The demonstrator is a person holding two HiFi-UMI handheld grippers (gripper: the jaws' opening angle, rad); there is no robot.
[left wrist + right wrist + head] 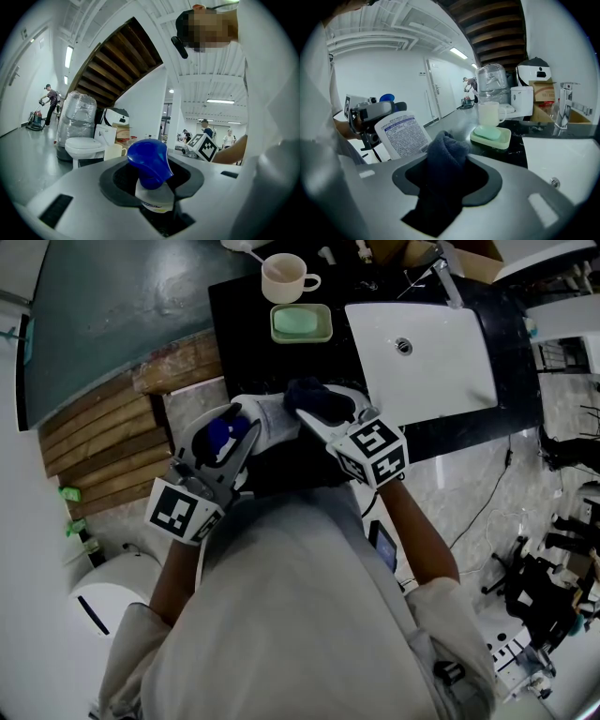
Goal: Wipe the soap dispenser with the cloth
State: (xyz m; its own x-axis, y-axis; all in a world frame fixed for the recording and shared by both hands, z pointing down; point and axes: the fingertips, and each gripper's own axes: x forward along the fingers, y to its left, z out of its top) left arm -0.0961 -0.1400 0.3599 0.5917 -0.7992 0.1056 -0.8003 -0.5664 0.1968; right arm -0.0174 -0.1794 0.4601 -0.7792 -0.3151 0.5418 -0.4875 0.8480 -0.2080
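Soap dispenser (402, 133): white bottle, blue pump head, held in the air in front of my torso, short of the counter's front edge and lying roughly level. The left gripper (152, 187) is clamped on it at the neck just under the pump head, with the bottle body pointing toward the other gripper. The right gripper (440, 187) is clenched on the cloth (443, 154), a dark blue wad bunched up between the jaws and sticking out past them. In the head view the cloth sits right up against the far end of the bottle and looks to be touching it. I can't confirm contact from the right gripper view. Beyond that is the black counter (244, 324), with a green bar in a soap dish (301, 323) and a pale cup (286, 279) just behind the dish. The white sink (441, 362) is to their right, with the faucet (448, 282) at its back edge. A toilet (84, 147) shows in the background of the left gripper view.
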